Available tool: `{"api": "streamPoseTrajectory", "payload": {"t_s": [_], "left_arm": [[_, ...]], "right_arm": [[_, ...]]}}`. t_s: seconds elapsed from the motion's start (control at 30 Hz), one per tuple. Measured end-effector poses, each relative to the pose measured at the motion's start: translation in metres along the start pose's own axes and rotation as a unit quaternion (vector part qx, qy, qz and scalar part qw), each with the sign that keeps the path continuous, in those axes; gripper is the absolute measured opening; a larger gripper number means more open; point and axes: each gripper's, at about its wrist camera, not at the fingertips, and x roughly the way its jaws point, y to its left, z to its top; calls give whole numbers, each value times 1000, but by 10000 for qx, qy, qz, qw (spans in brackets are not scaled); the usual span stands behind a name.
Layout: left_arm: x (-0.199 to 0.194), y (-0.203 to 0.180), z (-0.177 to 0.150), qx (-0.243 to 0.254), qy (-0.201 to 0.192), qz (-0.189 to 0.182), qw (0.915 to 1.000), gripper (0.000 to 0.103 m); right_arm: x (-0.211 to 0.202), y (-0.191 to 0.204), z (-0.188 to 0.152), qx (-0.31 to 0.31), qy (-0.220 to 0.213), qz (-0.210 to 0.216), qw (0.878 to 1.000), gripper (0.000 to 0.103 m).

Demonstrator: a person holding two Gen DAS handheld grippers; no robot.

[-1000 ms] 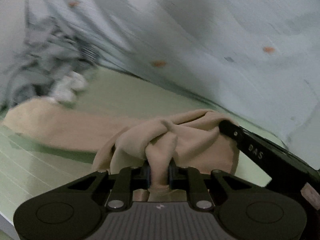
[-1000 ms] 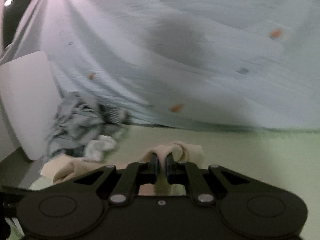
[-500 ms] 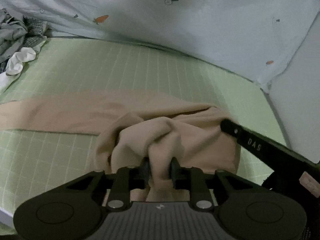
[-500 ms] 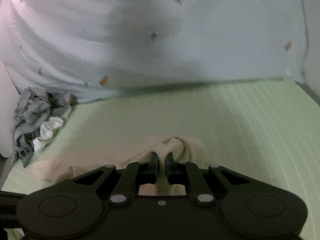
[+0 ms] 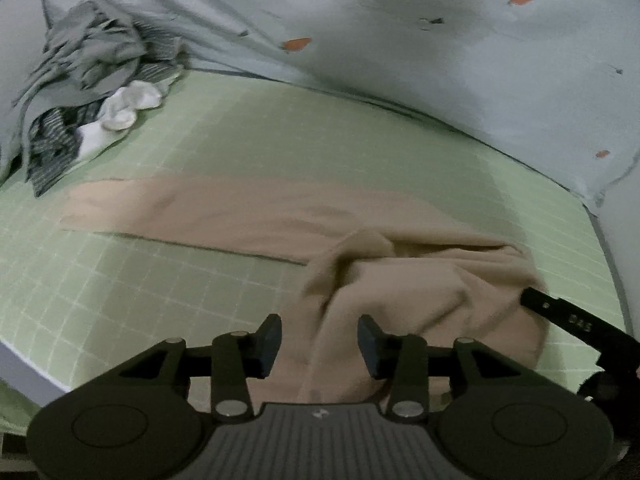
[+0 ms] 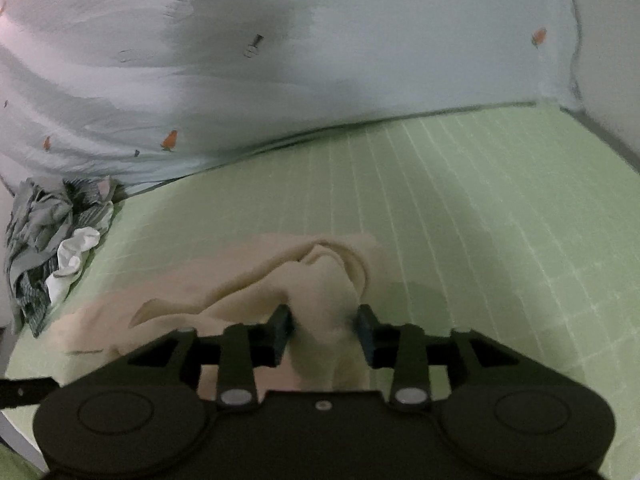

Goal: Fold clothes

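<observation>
A beige garment (image 5: 248, 212) lies on the green gridded mat (image 5: 280, 128), one long part stretched flat to the left and a bunched heap at the right. My left gripper (image 5: 319, 344) is open, its fingers wide apart over the near edge of the heap. My right gripper (image 6: 324, 334) is open too, and a raised fold of the beige garment (image 6: 320, 272) stands loose between its fingers. In the left wrist view the right gripper's black body (image 5: 576, 326) shows at the right edge of the heap.
A pile of grey and striped clothes (image 5: 88, 64) with white socks (image 5: 128, 104) lies at the mat's far left corner; it is the same pile (image 6: 44, 232) in the right wrist view. A pale carrot-print sheet (image 5: 400, 40) hangs behind. The mat's front edge is near.
Both grippers were shut on folds of the beige garment; now both stand open and the cloth has dropped onto the mat. The views have swung about.
</observation>
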Motion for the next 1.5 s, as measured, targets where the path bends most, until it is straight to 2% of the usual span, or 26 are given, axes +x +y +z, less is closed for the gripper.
{"api": "streamPoseTrajectory", "payload": {"t_s": [0.17, 0.33, 0.4, 0.5, 0.57, 0.7, 0.83, 0.9, 0.93, 0.97, 1.0, 1.03, 1.07, 1.1, 1.13, 1.27, 1.37, 1.5], "left_arm": [[9, 11, 8, -34, 92, 73, 9999, 50], [27, 9, 25, 130, 156, -51, 9998, 56], [39, 7, 34, 233, 212, -111, 9994, 57], [60, 1, 49, 378, 351, -175, 9985, 58], [76, -2, 60, 529, 511, -185, 9971, 61], [105, -5, 74, 734, 824, -158, 9938, 64], [130, -1, 81, 750, 1129, -206, 9906, 64], [142, 1, 82, 741, 1290, -252, 9886, 64], [147, 2, 81, 746, 1382, -281, 9872, 62], [152, 3, 81, 733, 1465, -282, 9861, 61], [156, 5, 81, 688, 1525, -278, 9855, 51], [160, 8, 81, 610, 1580, -307, 9851, 36], [164, 10, 82, 509, 1639, -362, 9845, 30], [167, 13, 83, 399, 1679, -421, 9841, 22], [169, 15, 84, 279, 1695, -485, 9839, 18], [170, 22, 96, 47, 1524, -467, 9872, 12], [161, 30, 110, -103, 1107, -279, 9934, 10], [145, 43, 134, -302, 367, 113, 9988, 10]], "right_arm": [[9, 0, 7, 172, -47, -67, 9998, 53], [19, 1, 15, 338, -104, -145, 9993, 61], [22, 0, 23, 314, -262, -321, 9987, 61], [26, -1, 34, 277, -499, -583, 9967, 70], [30, -2, 41, 263, -628, -750, 9949, 72], [65, -7, 47, 467, -87, -768, 9959, 72], [103, -6, 48, 403, 487, -830, 9945, 76], [114, -8, 48, 460, 624, -783, 9939, 74], [118, -9, 48, 485, 659, -743, 9939, 63], [122, -10, 48, 495, 697, -696, 9939, 45], [126, -10, 50, 413, 753, -622, 9944, 35], [130, -8, 52, 327, 785, -608, 9945, 24], [133, -7, 55, 222, 791, -602, 9948, 19], [135, -5, 57, 140, 766, -591, 9952, 18], [137, -3, 60, 57, 734, -580, 9956, 17], [147, 13, 85, -406, 285, -508, 9975, 15], [153, 33, 121, -858, -204, -335, 9955, 15], [156, 64, 165, -1325, -1050, 67, 9856, 15]]}}
